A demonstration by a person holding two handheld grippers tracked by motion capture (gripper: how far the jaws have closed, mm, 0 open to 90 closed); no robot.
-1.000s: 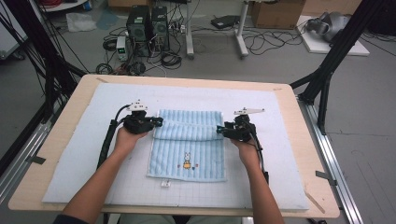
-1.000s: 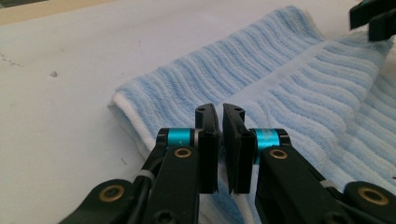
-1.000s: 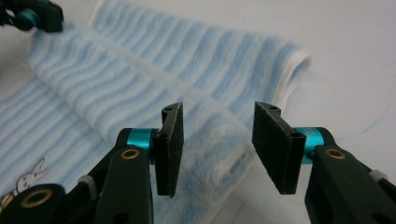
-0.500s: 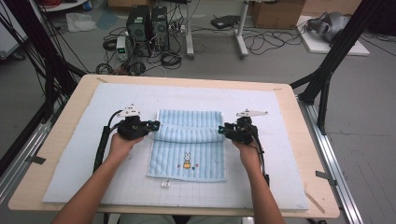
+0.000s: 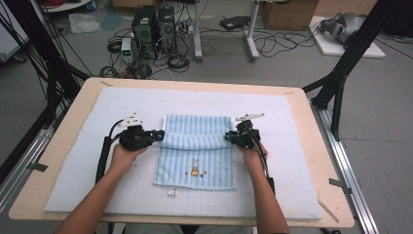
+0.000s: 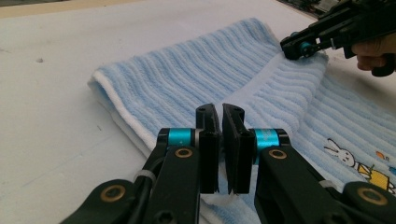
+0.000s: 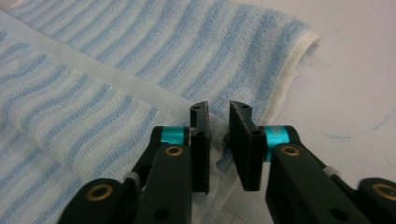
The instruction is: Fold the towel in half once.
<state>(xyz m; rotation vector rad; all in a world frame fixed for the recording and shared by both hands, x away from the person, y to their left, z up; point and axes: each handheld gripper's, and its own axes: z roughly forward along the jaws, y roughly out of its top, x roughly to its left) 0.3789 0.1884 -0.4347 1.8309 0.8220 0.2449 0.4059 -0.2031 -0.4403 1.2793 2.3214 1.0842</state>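
Note:
A light-blue striped towel (image 5: 195, 163) with a small rabbit picture lies in the middle of the white grid mat (image 5: 117, 105). Its far part is folded toward me into a raised roll across its width. My left gripper (image 5: 158, 135) is at the roll's left end, its jaws shut on the towel's white edge (image 6: 140, 133) with only a thin gap (image 6: 220, 116). At the roll's right end, my right gripper (image 5: 229, 138) pinches the towel's corner fabric (image 7: 116, 51) between its jaws (image 7: 219, 119). In the left gripper view, the right gripper (image 6: 299, 46) shows at the far end of the fold.
The mat covers most of a wooden table (image 5: 316, 161). A small white tag (image 5: 172, 192) lies just in front of the towel. Computer cases (image 5: 156, 24), cables and black frame legs (image 5: 341, 73) stand on the floor beyond the far edge.
Both grippers have moved a little toward me with the towel's folded edge, and the fold now lies farther down the towel. The left gripper has shifted more than the right.

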